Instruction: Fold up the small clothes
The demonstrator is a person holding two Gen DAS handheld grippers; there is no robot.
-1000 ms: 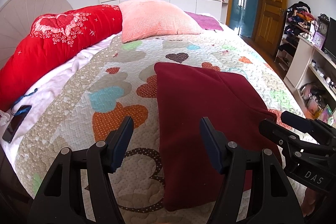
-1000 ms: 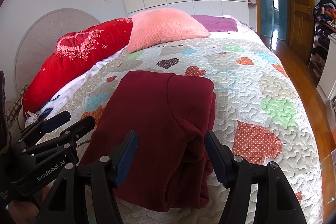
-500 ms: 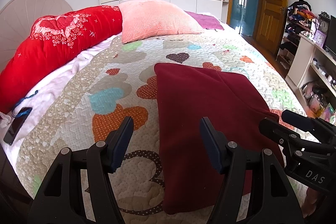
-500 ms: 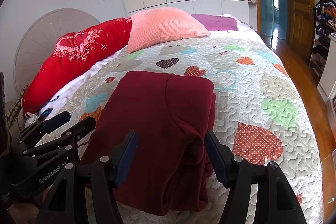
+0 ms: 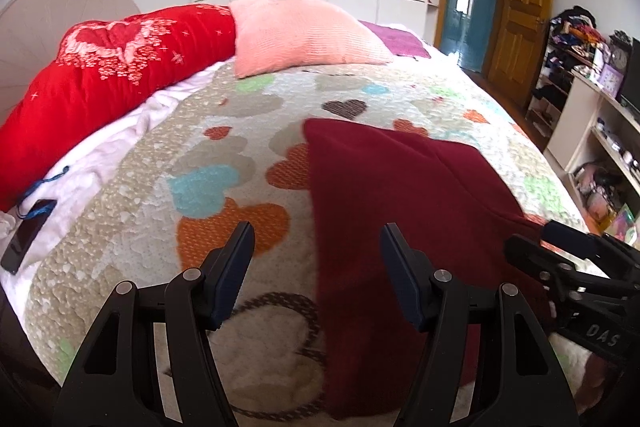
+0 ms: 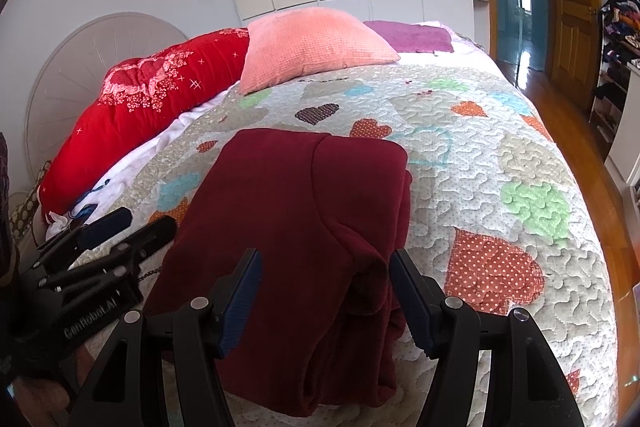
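Note:
A dark red garment (image 5: 404, 211) lies folded lengthwise on the heart-patterned quilt (image 5: 224, 155), its near end at the bed's front edge. In the right wrist view the garment (image 6: 304, 227) shows a folded-over layer along its right side. My left gripper (image 5: 316, 267) is open and empty, hovering over the garment's left edge. My right gripper (image 6: 326, 291) is open and empty, hovering over the garment's near right part. Each gripper shows at the side of the other's view, the right one (image 5: 560, 259) and the left one (image 6: 108, 239).
A red duvet (image 5: 112, 67), a pink pillow (image 5: 304, 31) and a purple cloth (image 6: 412, 35) lie at the head of the bed. A phone (image 5: 26, 239) lies at the bed's left edge. Shelves (image 5: 600, 131) and a wooden door (image 5: 516, 11) stand to the right.
Both grippers stay open and almost still; the views have shifted only slightly. The garment has not moved.

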